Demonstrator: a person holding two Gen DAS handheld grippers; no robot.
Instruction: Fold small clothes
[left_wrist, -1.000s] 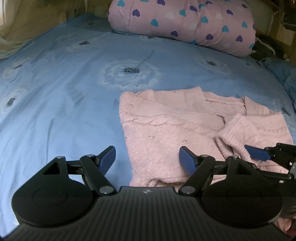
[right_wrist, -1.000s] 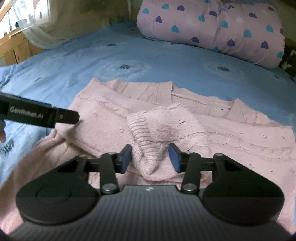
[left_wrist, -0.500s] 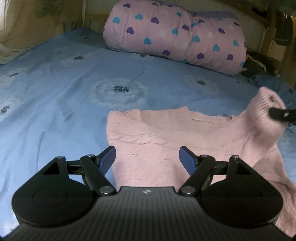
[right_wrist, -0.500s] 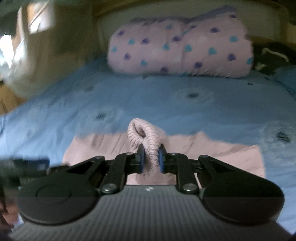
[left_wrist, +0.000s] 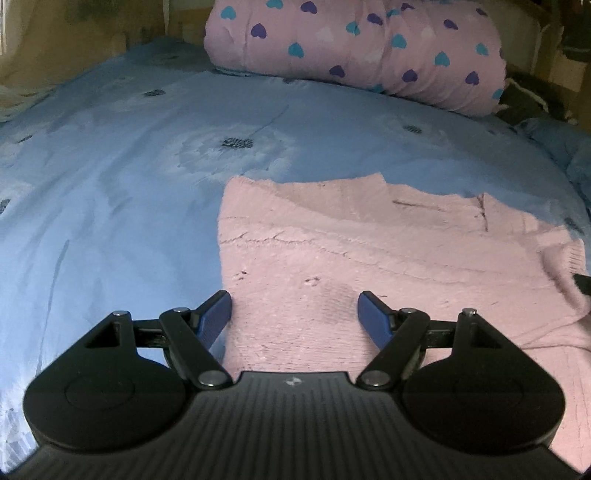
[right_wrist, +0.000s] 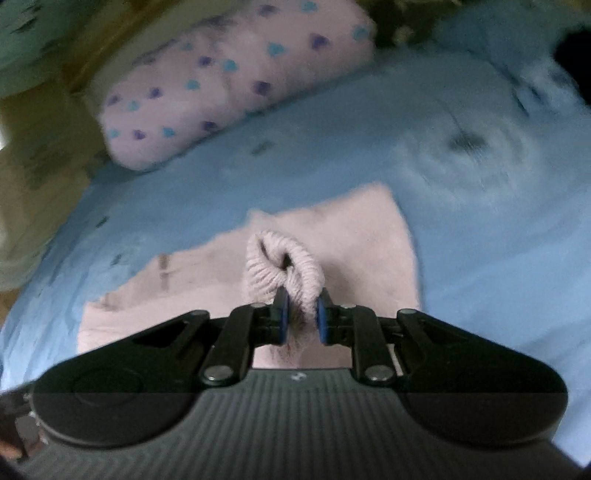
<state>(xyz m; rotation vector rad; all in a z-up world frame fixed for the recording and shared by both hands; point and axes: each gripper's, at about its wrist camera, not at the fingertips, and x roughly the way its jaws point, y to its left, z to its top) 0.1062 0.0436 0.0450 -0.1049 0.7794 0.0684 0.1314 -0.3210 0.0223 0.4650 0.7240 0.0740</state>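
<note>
A small pink knitted sweater (left_wrist: 369, 266) lies flat on the blue bed sheet (left_wrist: 110, 184). My left gripper (left_wrist: 295, 317) is open and empty, low over the sweater's near left part. My right gripper (right_wrist: 301, 314) is shut on the ribbed sleeve cuff (right_wrist: 284, 266) of the pink sweater (right_wrist: 351, 236), held above the body of the garment. In the left wrist view the sleeve cuff (left_wrist: 565, 262) shows at the far right edge, with a dark tip of the right gripper beside it.
A rolled pink quilt with blue and purple hearts (left_wrist: 351, 48) lies across the head of the bed; it also shows in the right wrist view (right_wrist: 221, 92). Dark clothes (left_wrist: 532, 99) sit at the far right. A pale curtain (left_wrist: 55, 48) hangs at the left.
My right gripper closed on the sleeve cuff, lifted it and carried it to the right, unfolding the sleeve off the sweater's body. My left gripper stayed open near the sweater's left side.
</note>
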